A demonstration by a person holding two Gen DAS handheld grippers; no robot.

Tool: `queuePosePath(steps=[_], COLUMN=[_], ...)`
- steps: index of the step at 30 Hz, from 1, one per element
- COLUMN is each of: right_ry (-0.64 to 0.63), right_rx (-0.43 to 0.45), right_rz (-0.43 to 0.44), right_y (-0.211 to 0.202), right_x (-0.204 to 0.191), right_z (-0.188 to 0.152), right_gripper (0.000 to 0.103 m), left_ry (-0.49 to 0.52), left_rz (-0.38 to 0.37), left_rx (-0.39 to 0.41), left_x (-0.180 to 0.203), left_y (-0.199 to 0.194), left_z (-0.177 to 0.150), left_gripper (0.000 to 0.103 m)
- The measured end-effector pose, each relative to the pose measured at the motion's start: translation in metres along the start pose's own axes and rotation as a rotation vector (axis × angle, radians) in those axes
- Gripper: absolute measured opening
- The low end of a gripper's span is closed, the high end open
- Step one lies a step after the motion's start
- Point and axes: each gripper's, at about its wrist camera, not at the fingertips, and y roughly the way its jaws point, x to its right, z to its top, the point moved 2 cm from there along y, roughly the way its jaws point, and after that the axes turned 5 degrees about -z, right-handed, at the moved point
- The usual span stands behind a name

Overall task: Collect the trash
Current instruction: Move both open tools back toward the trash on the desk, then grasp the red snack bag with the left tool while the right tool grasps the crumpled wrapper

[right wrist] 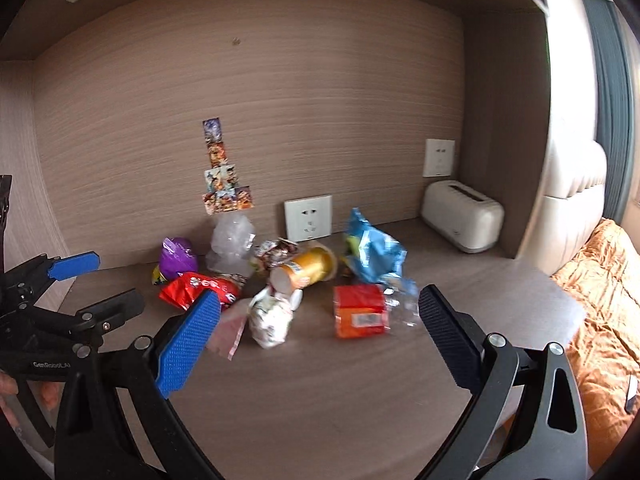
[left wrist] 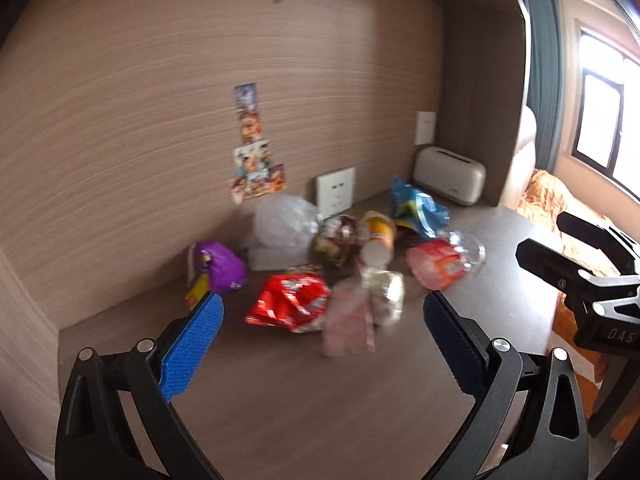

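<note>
A pile of trash lies on the brown desk (left wrist: 280, 400) against the back wall: a red snack bag (left wrist: 290, 302), a purple wrapper (left wrist: 220, 266), a crumpled clear plastic bag (left wrist: 282, 230), a tipped yellow cup (left wrist: 378, 240), a blue bag (left wrist: 416, 208), an orange-red packet (left wrist: 434, 262) and a pale crumpled wrapper (left wrist: 360, 308). In the right wrist view the same pile shows, with the red bag (right wrist: 200, 288), yellow cup (right wrist: 308, 270), blue bag (right wrist: 372, 252) and orange packet (right wrist: 360, 312). My left gripper (left wrist: 324, 312) is open and empty, short of the pile. My right gripper (right wrist: 320, 308) is open and empty, also short of it.
A cream toaster (left wrist: 448, 176) stands at the desk's back right corner. A white wall socket (left wrist: 335, 192) and stickers (left wrist: 252, 148) are on the back panel. The desk's right edge (left wrist: 552, 300) drops off toward an orange-covered bed (right wrist: 600, 300). Side panels wall in the alcove.
</note>
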Motion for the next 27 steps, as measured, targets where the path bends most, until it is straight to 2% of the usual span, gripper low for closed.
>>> queuePosePath(steps=[10, 18, 24, 27], right_ry=[-0.06, -0.057, -0.075, -0.126], right_rx=[-0.102, -0.179, -0.23, -0.244], right_rz=[-0.001, -0.042, -0.018, -0.032], right_y=[0.064, 0.114, 0.139, 0.147], right_x=[-0.032, -0.035, -0.041, -0.05], right_z=[-0.016, -0.032, -0.038, -0.042], right_gripper=[0.099, 0.099, 0.08, 0.071], left_ry=[-0.034, -0.036, -0.019, -0.009], left_rz=[0.0, -0.021, -0.059, -0.072], left_rx=[-0.068, -0.125, -0.154, -0.174], left_x=[-0.036, -0.051, -0.052, -0.05], left_y=[0.058, 0.108, 0.132, 0.143], left_z=[-0.005, -0.009, -0.009, -0.011], left_gripper=[0.098, 0.098, 0.096, 0.093])
